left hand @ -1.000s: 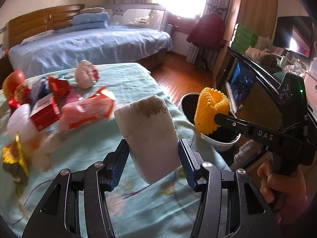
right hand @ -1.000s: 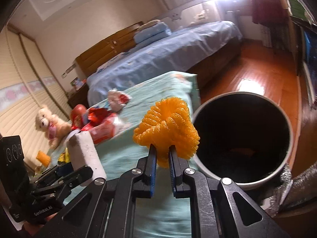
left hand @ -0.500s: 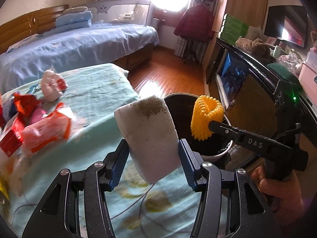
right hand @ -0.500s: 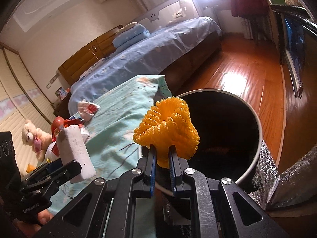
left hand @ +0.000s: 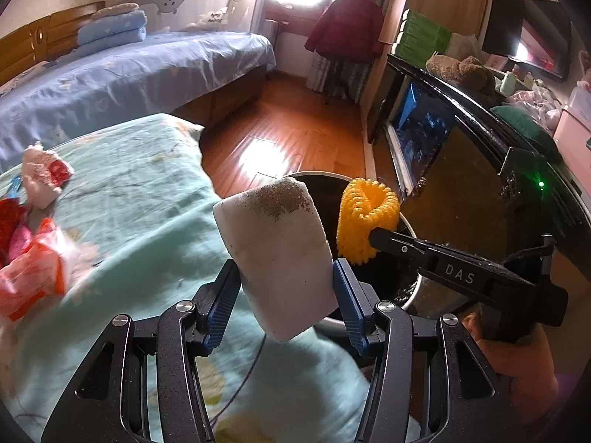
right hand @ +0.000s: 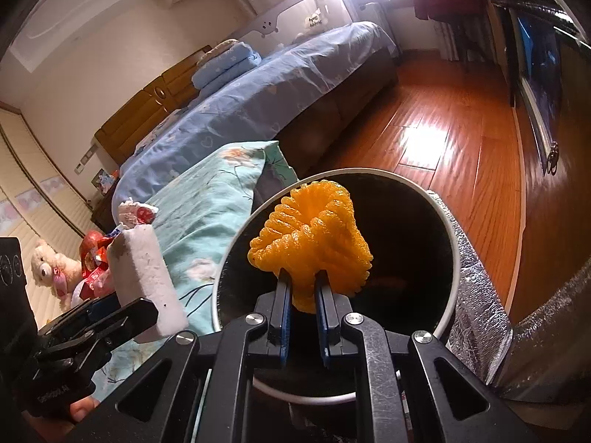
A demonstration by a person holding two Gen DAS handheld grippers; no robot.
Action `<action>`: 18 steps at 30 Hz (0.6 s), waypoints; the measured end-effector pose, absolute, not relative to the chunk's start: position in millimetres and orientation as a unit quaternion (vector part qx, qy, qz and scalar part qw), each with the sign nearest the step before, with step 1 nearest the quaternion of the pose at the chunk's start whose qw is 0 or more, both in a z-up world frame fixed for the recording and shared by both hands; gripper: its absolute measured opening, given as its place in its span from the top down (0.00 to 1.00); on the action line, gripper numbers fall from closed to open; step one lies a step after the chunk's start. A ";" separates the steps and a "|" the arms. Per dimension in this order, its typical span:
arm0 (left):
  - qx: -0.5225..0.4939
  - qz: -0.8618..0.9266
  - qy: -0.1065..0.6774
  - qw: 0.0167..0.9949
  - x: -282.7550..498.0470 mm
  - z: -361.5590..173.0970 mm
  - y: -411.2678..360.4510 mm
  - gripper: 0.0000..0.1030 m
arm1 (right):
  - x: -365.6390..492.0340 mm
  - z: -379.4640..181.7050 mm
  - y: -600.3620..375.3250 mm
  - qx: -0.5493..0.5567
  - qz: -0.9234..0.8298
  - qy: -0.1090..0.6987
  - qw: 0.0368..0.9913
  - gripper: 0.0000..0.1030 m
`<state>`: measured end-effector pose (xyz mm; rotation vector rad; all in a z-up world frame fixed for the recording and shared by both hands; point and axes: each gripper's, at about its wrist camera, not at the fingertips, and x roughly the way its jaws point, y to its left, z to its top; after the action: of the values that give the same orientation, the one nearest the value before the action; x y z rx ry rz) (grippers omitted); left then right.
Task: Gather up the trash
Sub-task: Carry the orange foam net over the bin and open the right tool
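My left gripper is shut on a dirty white foam block and holds it above the bed edge, beside the round black trash bin. The block also shows in the right wrist view. My right gripper is shut on an orange foam fruit net and holds it over the open mouth of the bin. The net also shows in the left wrist view.
Several red and pink wrappers lie on the teal bedspread at left. A blue bed stands behind. A dark TV cabinet runs along the right, with wood floor between. A teddy bear sits far left.
Both grippers have moved right, away from the wrapper pile toward the bin. The orange net now hangs over the bin opening; the foam block is close beside the rim.
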<state>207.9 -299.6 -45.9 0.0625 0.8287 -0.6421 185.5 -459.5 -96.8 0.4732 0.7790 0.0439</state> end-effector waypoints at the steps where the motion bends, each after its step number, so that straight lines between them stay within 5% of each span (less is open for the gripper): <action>1: 0.031 -0.308 0.397 0.864 209.0 -46.5 -302.3 0.50 | 186.0 -97.3 -460.9 0.229 0.020 0.377 0.897 0.88; 18: 0.042 -0.319 0.414 0.851 223.5 -56.3 -323.6 0.47 | 198.6 -103.5 -477.9 0.232 0.010 0.392 0.890 0.85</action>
<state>223.5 -323.6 -56.3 0.0894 0.8718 -0.6719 198.6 -477.9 -103.5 0.4815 0.8138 0.0218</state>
